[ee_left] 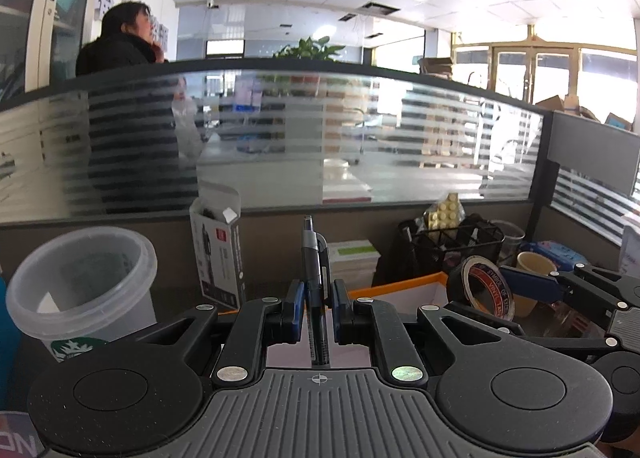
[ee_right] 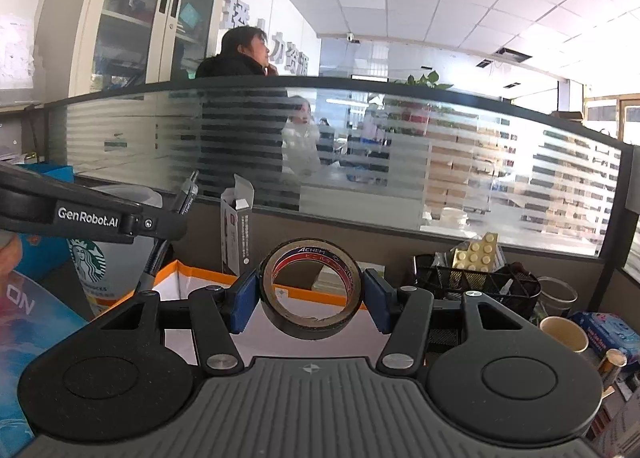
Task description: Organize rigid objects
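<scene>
While both claws hang above the orange-rimmed box (ee_right: 192, 278), the left claw (ee_left: 316, 310) pinches a slim, stiff pen (ee_left: 314, 258) mid-barrel — the right claw (ee_right: 310, 290) grips a light, rigid tape roll (ee_right: 310, 290) across its rim.

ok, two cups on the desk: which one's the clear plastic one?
The Starbucks cup, beside the left gripper holding the pen. The other, a tan paper cup, sits right of the mesh organizer.

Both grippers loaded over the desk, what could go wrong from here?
1. The left hand-held gripper pinches the grey clip pen low on its barrel; it may pivot or slip.
2. The right hand-held gripper holds the black vinyl tape roll by its rim only.
3. The two grippers sit close together and may collide.
</scene>
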Demonstrator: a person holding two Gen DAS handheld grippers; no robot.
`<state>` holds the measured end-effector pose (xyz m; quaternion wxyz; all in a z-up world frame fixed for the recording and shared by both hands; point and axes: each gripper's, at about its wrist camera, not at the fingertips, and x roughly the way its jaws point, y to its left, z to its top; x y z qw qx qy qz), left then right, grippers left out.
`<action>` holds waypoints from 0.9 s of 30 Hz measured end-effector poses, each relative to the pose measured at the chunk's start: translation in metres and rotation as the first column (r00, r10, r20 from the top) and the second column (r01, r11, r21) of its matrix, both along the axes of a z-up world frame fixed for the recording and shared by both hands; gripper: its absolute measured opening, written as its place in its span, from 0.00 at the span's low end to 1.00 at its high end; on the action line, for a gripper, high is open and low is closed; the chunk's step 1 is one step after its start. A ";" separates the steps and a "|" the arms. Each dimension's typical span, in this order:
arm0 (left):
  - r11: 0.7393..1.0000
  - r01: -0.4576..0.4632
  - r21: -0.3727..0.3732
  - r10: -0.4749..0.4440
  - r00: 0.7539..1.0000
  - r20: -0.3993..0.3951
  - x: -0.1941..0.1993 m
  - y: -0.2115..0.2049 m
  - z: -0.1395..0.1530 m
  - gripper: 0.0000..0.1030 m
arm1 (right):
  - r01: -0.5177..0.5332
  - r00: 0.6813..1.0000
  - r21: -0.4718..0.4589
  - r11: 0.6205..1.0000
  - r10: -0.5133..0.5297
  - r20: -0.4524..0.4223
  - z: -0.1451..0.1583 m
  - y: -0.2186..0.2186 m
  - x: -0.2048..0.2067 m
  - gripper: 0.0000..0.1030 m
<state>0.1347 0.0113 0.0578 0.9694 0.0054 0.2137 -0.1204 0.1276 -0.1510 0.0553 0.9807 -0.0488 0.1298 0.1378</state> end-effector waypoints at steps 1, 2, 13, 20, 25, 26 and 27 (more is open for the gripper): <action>1.000 -0.002 0.001 0.002 1.000 -0.008 0.003 0.000 -0.003 0.12 | -0.002 1.000 -0.001 1.000 0.002 -0.006 -0.002 0.000 0.003 0.51; 1.000 -0.004 0.002 0.004 1.000 -0.015 0.006 0.000 -0.005 0.12 | -0.004 1.000 -0.002 1.000 0.004 -0.013 -0.004 0.001 0.005 0.51; 1.000 -0.012 0.009 0.013 0.998 -0.066 0.025 -0.002 -0.023 0.12 | -0.011 0.999 0.005 1.000 0.011 -0.053 -0.019 0.000 0.025 0.51; 1.000 -0.021 0.017 0.023 0.996 -0.091 0.034 -0.002 -0.034 0.12 | -0.011 0.997 0.014 1.000 0.012 -0.081 -0.029 -0.004 0.035 0.51; 1.000 -0.020 0.022 0.023 0.993 -0.119 0.041 -0.004 -0.044 0.12 | -0.010 0.995 0.008 1.000 0.010 -0.103 -0.035 -0.005 0.040 0.51; 1.000 -0.019 0.021 0.021 0.992 -0.123 0.042 -0.004 -0.046 0.12 | -0.009 0.994 0.007 1.000 0.010 -0.106 -0.036 -0.005 0.041 0.51; 1.000 -0.018 0.021 0.020 0.992 -0.126 0.043 -0.005 -0.047 0.12 | -0.008 0.994 0.007 1.000 0.009 -0.107 -0.037 -0.006 0.041 0.51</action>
